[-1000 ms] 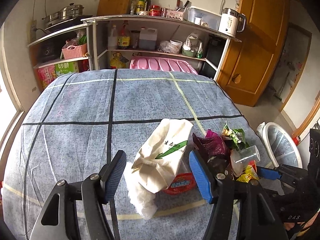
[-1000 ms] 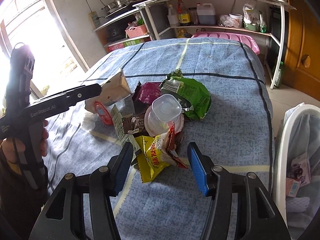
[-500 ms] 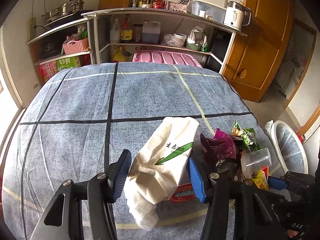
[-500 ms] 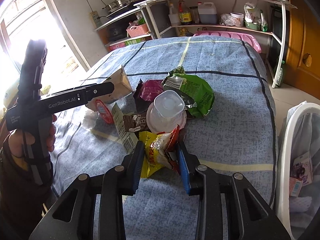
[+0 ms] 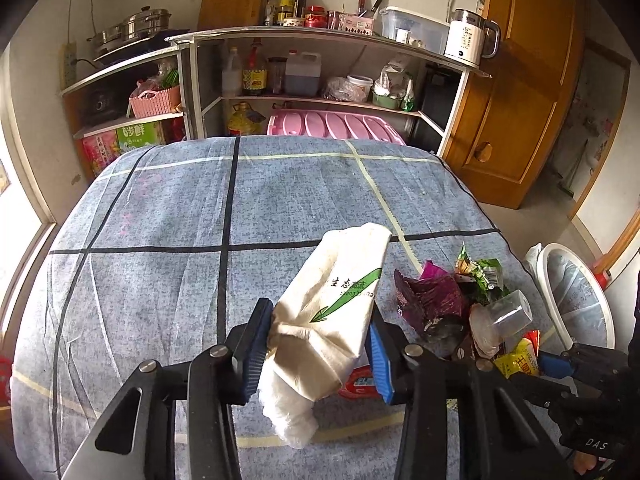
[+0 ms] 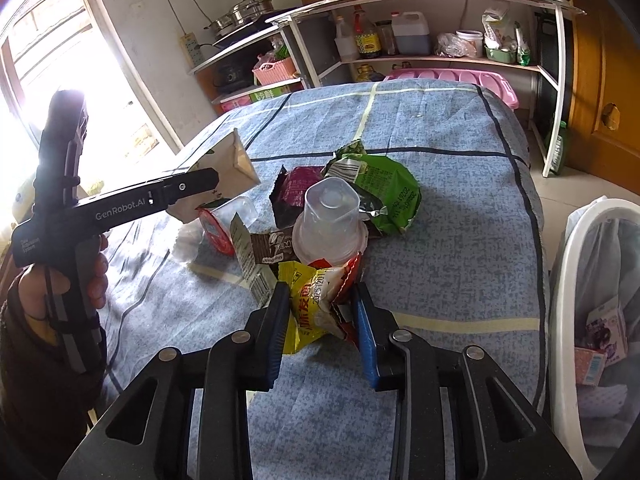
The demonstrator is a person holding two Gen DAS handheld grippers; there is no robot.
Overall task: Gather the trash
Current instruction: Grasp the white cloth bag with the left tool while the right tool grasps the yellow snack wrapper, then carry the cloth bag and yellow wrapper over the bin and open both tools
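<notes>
A heap of trash lies on the blue-grey tablecloth (image 5: 160, 240). My left gripper (image 5: 320, 316) is still closing, its blue pads pressing both sides of a crumpled beige paper bag (image 5: 340, 280) with a green leaf print; white tissue hangs below it. In the right wrist view the bag (image 6: 236, 160) is held up off the table. My right gripper (image 6: 320, 296) is also closing, pads pinching a yellow snack wrapper (image 6: 308, 308) at the near edge of the heap. Behind it sit an upturned clear plastic cup (image 6: 332, 216), a green wrapper (image 6: 384, 192) and a purple wrapper (image 6: 300, 184).
A white bin (image 6: 576, 248) with a liner and some packets inside stands off the table's right edge. A red-lidded tub (image 6: 216, 228) and a brown wrapper (image 6: 268, 252) lie under the left gripper. Shelves (image 5: 320, 92) and a wooden door (image 5: 520, 100) are beyond the table.
Both grippers have narrowed from wide open: the left onto the paper bag, which now stands lifted and tilted, the right onto the yellow wrapper, which is squeezed.
</notes>
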